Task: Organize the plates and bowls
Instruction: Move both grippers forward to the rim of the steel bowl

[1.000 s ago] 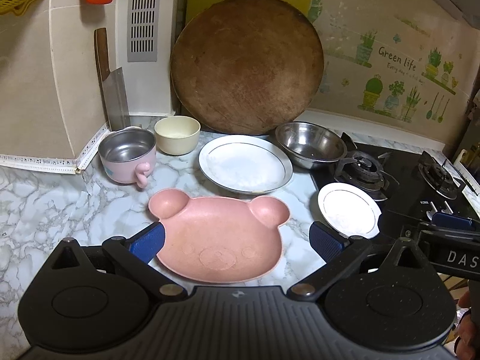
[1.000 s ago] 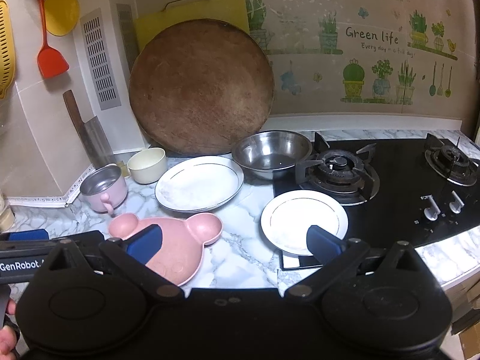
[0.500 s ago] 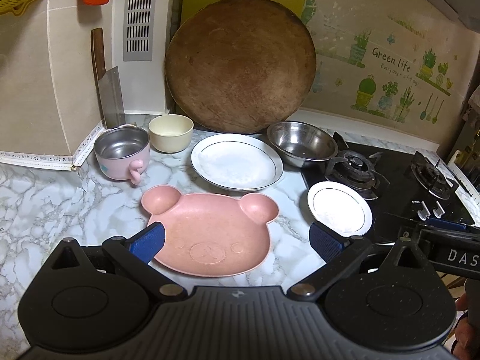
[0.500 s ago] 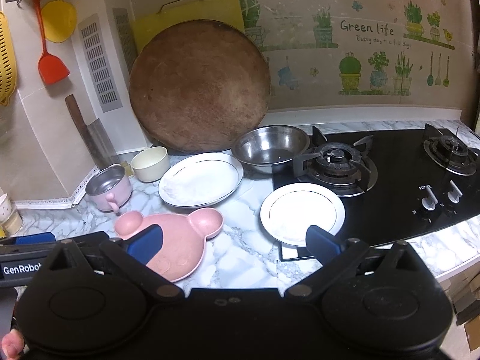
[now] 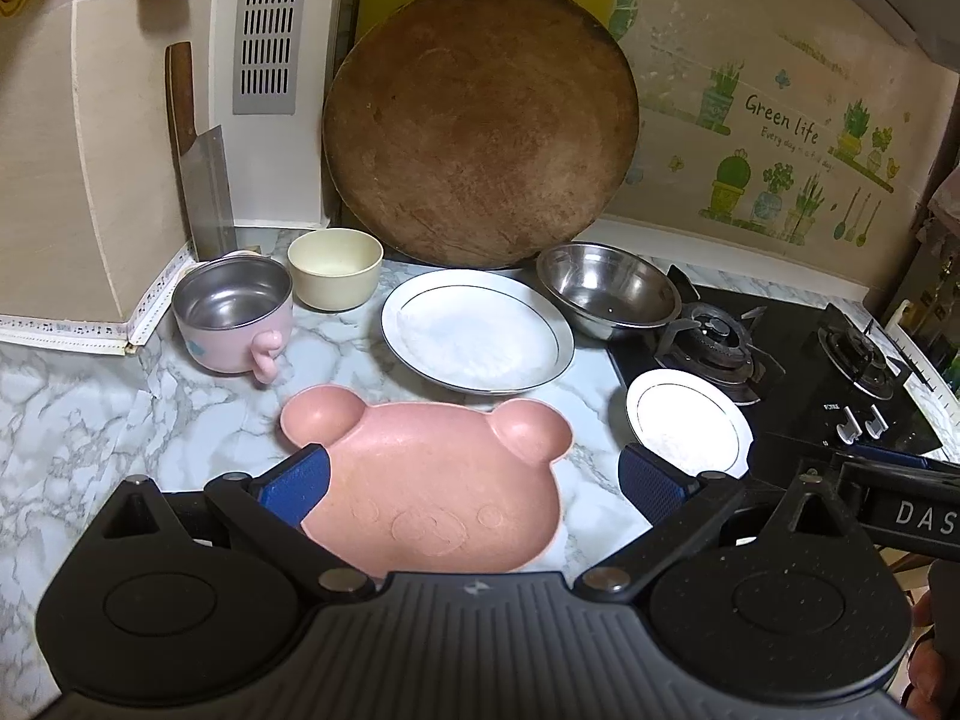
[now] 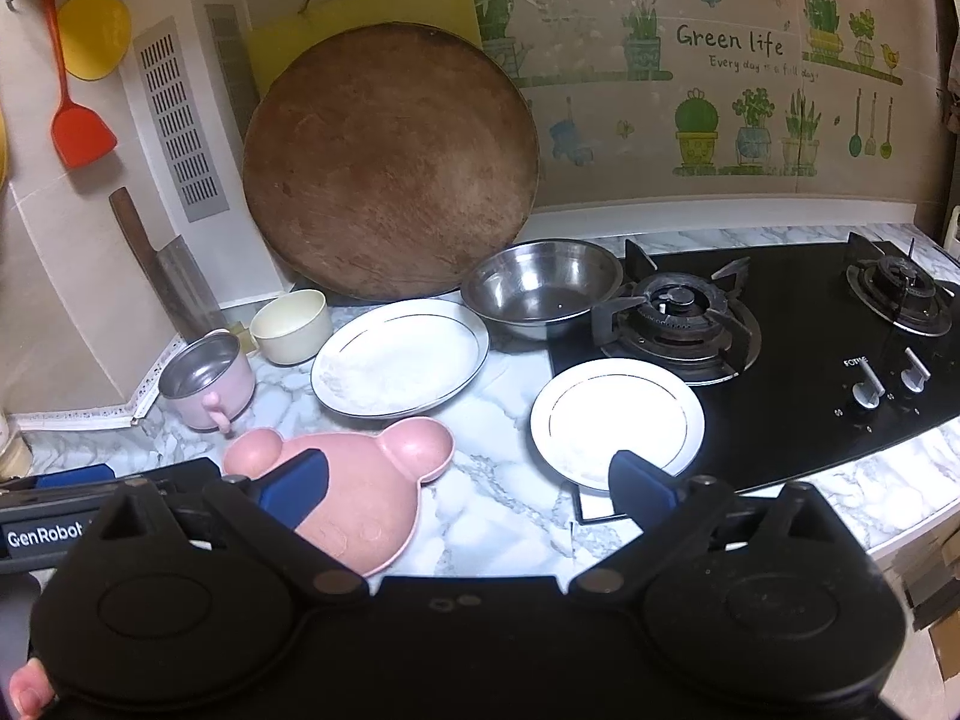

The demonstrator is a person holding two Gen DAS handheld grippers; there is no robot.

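- I'm holding the left claw wide apart, gripping nothing, hovering low over the pink bear plate; its blue pads are sitting either side of the plate.
- Right claw is also spread wide and empty, hanging above the marble-pattern table.
- Bear plate is looking matte, shallow, head-shaped, two round ears pointing toward the back wall, embossed face toward me; long axis running left-right.
- Large white plate is lying flat behind it, glossy, round, thin dark rim line.
- Small white plate is sitting partly over the black glass stove edge, same rim line.
- Steel bowl is sitting shiny, round, just beside the burner.
- Cream bowl is standing near the pink cup, which is steel-lined, handle pointing toward me.
- Round wooden board, worn brown, is leaning on the wall.
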